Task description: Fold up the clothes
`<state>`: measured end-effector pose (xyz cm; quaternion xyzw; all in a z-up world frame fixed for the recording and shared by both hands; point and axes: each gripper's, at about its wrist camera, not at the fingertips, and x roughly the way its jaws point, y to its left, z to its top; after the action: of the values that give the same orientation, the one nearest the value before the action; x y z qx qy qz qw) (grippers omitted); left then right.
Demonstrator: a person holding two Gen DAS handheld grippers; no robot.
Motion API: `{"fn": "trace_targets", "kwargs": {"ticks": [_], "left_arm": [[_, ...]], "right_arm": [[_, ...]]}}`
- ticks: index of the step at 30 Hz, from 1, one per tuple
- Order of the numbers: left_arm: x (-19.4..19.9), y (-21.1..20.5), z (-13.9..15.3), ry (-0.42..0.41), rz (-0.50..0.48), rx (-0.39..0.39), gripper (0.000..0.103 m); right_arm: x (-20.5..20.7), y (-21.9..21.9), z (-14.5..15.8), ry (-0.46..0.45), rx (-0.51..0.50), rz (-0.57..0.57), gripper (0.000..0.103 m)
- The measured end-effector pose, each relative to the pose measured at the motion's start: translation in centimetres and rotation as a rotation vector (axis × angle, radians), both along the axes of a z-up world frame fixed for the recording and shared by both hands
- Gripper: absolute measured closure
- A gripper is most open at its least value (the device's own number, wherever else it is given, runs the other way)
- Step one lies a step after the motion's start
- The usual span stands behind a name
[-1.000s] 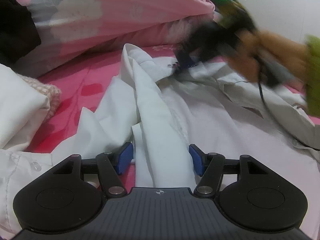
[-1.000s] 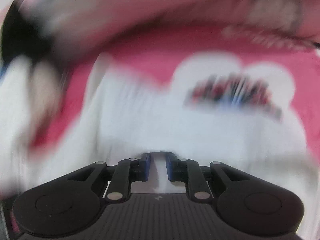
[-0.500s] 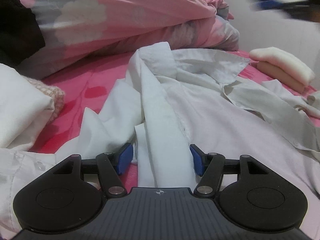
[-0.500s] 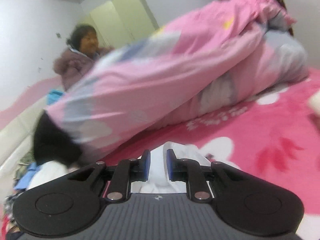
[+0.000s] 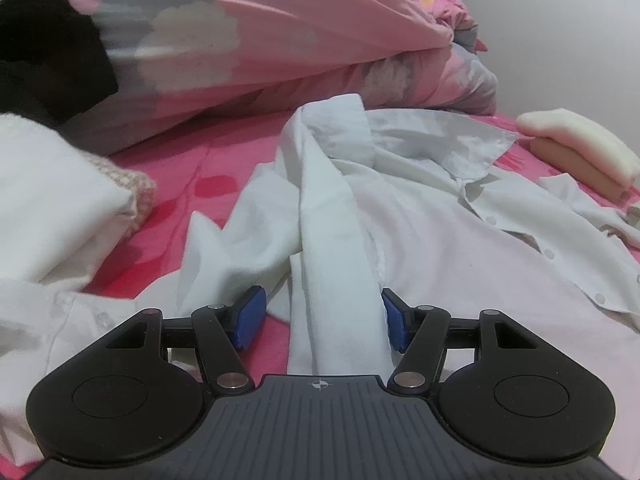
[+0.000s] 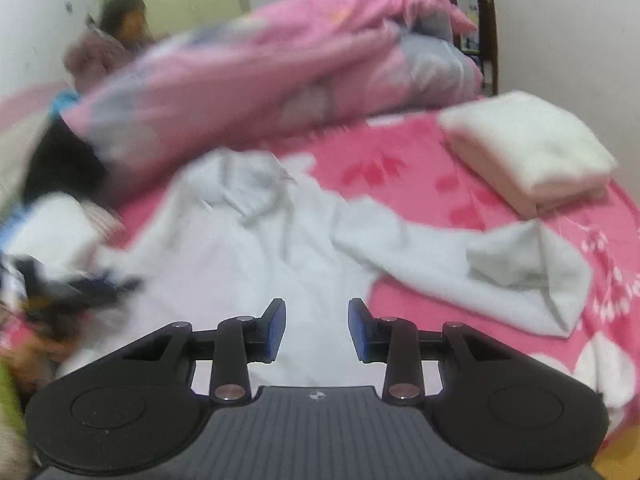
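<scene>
A white button shirt [image 5: 460,240] lies spread and rumpled on the pink bed cover [image 5: 188,168]. One of its sleeves [image 5: 336,264] runs straight between the blue pads of my left gripper [image 5: 322,316], which stands open around it. In the right wrist view the same shirt [image 6: 248,256] lies below my right gripper [image 6: 317,330], which is open and holds nothing. The shirt's other sleeve [image 6: 492,276] trails off to the right. The right wrist view is blurred by motion.
A rolled pink and grey quilt [image 5: 260,48] lies along the back of the bed. A folded cream and tan stack [image 5: 576,152] sits at the right, a white garment pile [image 5: 52,200] at the left. A person [image 6: 116,40] is behind the quilt.
My right gripper has let go of the white cloth, opened, and swung back over the shirt. It has left the left wrist view. The left gripper has stayed open around the sleeve.
</scene>
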<state>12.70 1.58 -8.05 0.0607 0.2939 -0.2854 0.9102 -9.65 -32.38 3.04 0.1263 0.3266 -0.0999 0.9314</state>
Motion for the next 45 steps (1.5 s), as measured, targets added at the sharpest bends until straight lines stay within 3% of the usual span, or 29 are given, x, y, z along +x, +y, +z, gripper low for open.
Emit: {"fn": "trace_targets", "kwargs": {"ticks": [7, 11, 17, 19, 21, 24, 26, 29, 31, 35, 38, 42, 45], "left_arm": [[0.2, 0.5, -0.2, 0.0, 0.024, -0.017, 0.042], [0.7, 0.8, -0.3, 0.028, 0.024, -0.033, 0.041], [1.0, 1.0, -0.3, 0.048, 0.021, -0.043, 0.041], [1.1, 1.0, -0.3, 0.049, 0.021, -0.042, 0.041], [1.1, 0.9, -0.4, 0.046, 0.02, -0.036, 0.041], [1.1, 0.8, -0.4, 0.044, 0.018, -0.029, 0.041], [1.3, 0.9, -0.3, 0.053, 0.019, -0.038, 0.041], [1.4, 1.1, -0.4, 0.061, 0.021, -0.05, 0.041], [1.4, 1.0, -0.4, 0.062, 0.02, -0.048, 0.041], [1.6, 1.0, -0.5, 0.064, 0.015, -0.046, 0.041], [1.7, 1.1, -0.5, 0.068, 0.014, -0.051, 0.04], [1.7, 0.9, -0.6, 0.067, 0.011, -0.047, 0.039], [1.7, 1.0, -0.6, 0.066, 0.011, -0.047, 0.039]], "right_arm": [[4.4, 0.8, -5.8, 0.174, -0.017, 0.078, 0.074], [-2.0, 2.7, -6.5, 0.226, -0.094, 0.135, 0.074], [-12.5, 3.7, -6.8, 0.407, -0.042, 0.09, 0.075], [-14.0, 3.8, -5.5, 0.395, -0.038, 0.081, 0.075], [-13.9, 4.0, -3.2, 0.307, -0.034, 0.096, 0.074], [-10.6, 4.8, -0.7, 0.132, -0.056, 0.162, 0.074], [-7.2, 6.0, -1.0, 0.081, -0.135, 0.218, 0.073], [-3.5, 7.2, -3.1, 0.107, -0.256, 0.266, 0.073], [-3.0, 6.0, -4.6, 0.151, -0.261, 0.226, 0.073], [-6.7, 2.1, -6.7, 0.344, -0.024, 0.15, 0.073], [-11.2, 2.0, -5.1, 0.399, 0.057, 0.142, 0.073], [-13.5, 1.9, -2.6, 0.406, 0.021, 0.107, 0.073], [-10.8, 2.8, -1.7, 0.276, -0.091, 0.135, 0.073]]}}
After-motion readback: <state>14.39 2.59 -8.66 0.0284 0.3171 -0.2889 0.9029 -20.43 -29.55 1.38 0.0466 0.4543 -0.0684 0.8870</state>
